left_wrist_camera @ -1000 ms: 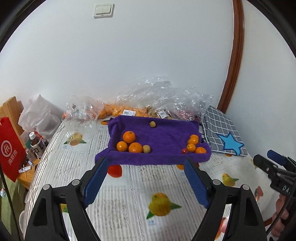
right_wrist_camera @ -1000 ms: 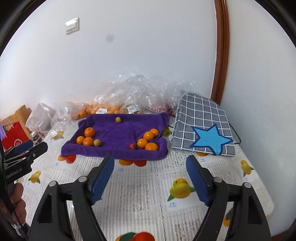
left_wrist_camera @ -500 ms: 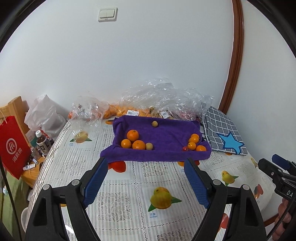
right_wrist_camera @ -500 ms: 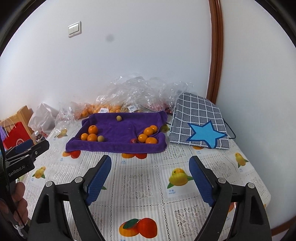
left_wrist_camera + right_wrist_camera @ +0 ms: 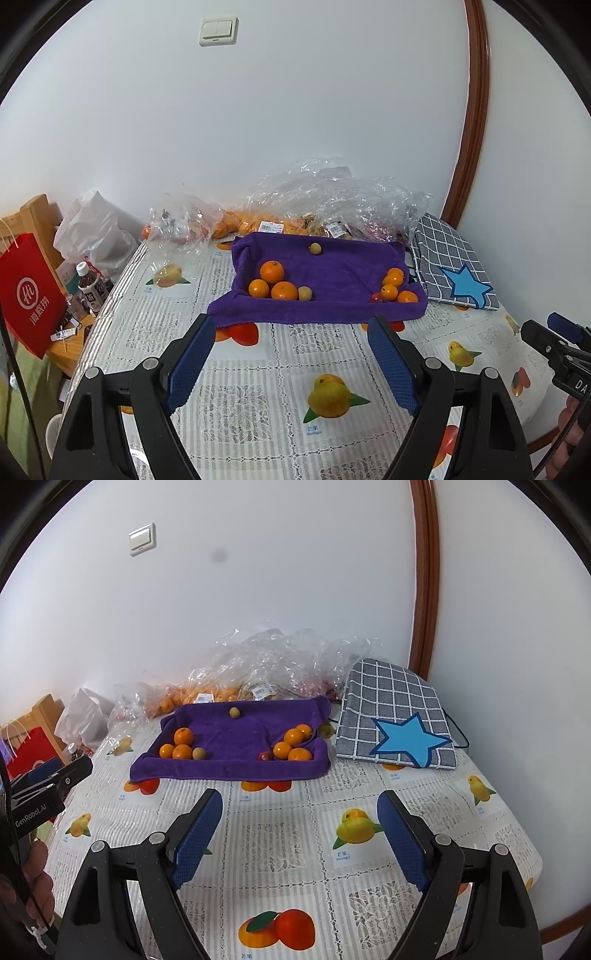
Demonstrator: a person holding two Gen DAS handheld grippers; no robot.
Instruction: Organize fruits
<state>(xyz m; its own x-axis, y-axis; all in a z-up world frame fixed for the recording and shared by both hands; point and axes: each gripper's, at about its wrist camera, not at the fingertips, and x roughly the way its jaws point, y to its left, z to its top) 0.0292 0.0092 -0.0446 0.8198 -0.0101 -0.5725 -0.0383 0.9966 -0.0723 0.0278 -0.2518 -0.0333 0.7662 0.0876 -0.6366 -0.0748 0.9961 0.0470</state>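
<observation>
Seven round orange tangerines are lying on the purple towel-lined tray [image 5: 332, 280] ahead of both claws: three [image 5: 272, 271] at its left with a small tan longan [image 5: 305, 293] touching them, four [image 5: 293, 736] at its right beside one small red fruit [image 5: 264, 756], and a second longan [image 5: 315, 248] is sitting alone at the far edge. Beyond the tray, crinkled clear plastic bags [image 5: 280, 657] are holding more fruit. The left gripper [image 5: 291, 325] and right gripper [image 5: 300, 797] are hovering over the fruit-print tablecloth [image 5: 284, 834], jaws gaping wide, gripping nothing, with a grey checked star pouch [image 5: 399, 716] lying ahead to the right

Checked cushion [image 5: 397, 716] with blue star by the wall — red paper bag [image 5: 27, 295], bottle [image 5: 90, 286] far left
</observation>
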